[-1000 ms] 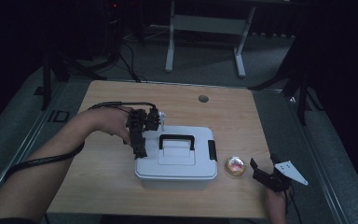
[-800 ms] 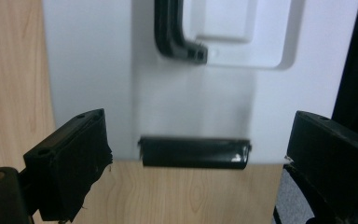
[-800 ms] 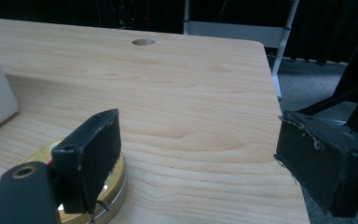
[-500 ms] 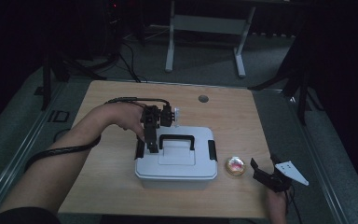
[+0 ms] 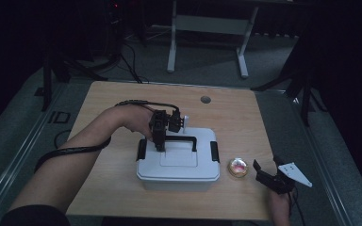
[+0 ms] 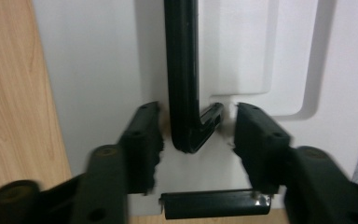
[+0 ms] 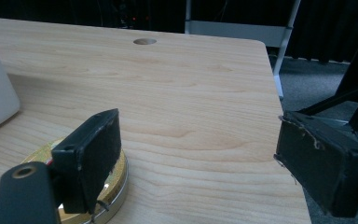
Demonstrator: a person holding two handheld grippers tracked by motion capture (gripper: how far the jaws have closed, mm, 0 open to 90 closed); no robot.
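Closing left tongs (image 6: 197, 135) around the white plastic box's black carry handle (image 6: 182, 79), pads not yet pressing.
Right tongs (image 7: 196, 154) wait spread apart over the wooden bench (image 7: 191, 93).

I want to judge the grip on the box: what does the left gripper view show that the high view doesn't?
Left gripper view alone: the jaws, just closing, flank the corner of the black handle, with slim gaps either side. High view alone: the round gold tin, the right gripper near the table edge, and the forearm. Both: the white box, its handle and the left gripper.
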